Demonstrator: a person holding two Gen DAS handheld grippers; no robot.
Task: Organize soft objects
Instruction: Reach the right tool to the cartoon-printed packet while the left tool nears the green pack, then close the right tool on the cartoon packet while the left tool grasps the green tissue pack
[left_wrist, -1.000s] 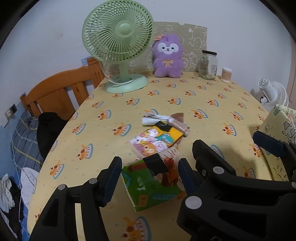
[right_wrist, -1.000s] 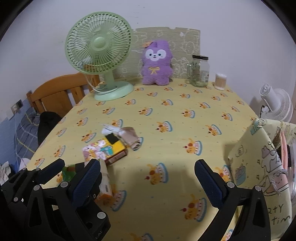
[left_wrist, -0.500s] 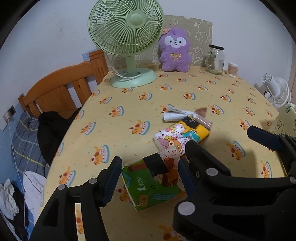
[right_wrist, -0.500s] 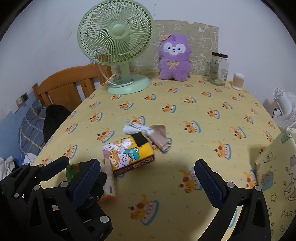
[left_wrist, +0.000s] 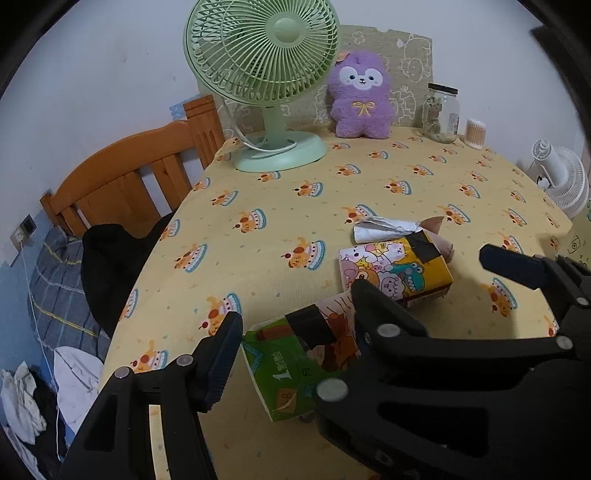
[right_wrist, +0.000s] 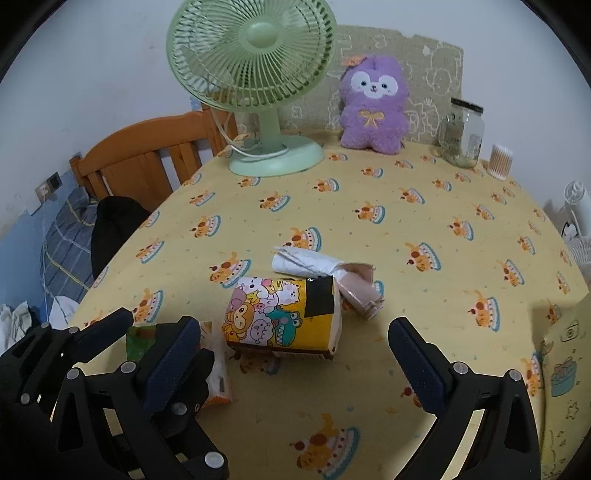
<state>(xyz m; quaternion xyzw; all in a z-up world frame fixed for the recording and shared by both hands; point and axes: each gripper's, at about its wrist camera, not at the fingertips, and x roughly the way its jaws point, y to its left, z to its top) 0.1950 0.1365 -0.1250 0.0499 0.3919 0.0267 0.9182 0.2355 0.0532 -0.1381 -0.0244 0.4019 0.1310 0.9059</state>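
My left gripper (left_wrist: 295, 336) is shut on a green tissue pack (left_wrist: 295, 365) and holds it low over the yellow tablecloth (left_wrist: 277, 206). The pack also shows at the left of the right wrist view (right_wrist: 142, 341). A yellow cartoon tissue pack (right_wrist: 284, 319) lies mid-table, also in the left wrist view (left_wrist: 395, 266). A white sock roll (right_wrist: 303, 264) and a pink sock roll (right_wrist: 360, 291) lie just behind it. My right gripper (right_wrist: 291, 354) is open and empty, just in front of the yellow pack. A purple plush (right_wrist: 373, 105) sits at the back.
A green desk fan (right_wrist: 255, 74) stands back left. A glass jar (right_wrist: 461, 133) and a cotton-swab cup (right_wrist: 500, 160) stand back right. A patterned cloth bag (right_wrist: 565, 369) is at the right edge. A wooden chair (left_wrist: 125, 181) with dark clothing stands left of the table.
Both grippers have moved left and forward over the table. The yellow pack and sock rolls now lie closer to the right gripper. The left gripper still holds the green pack.
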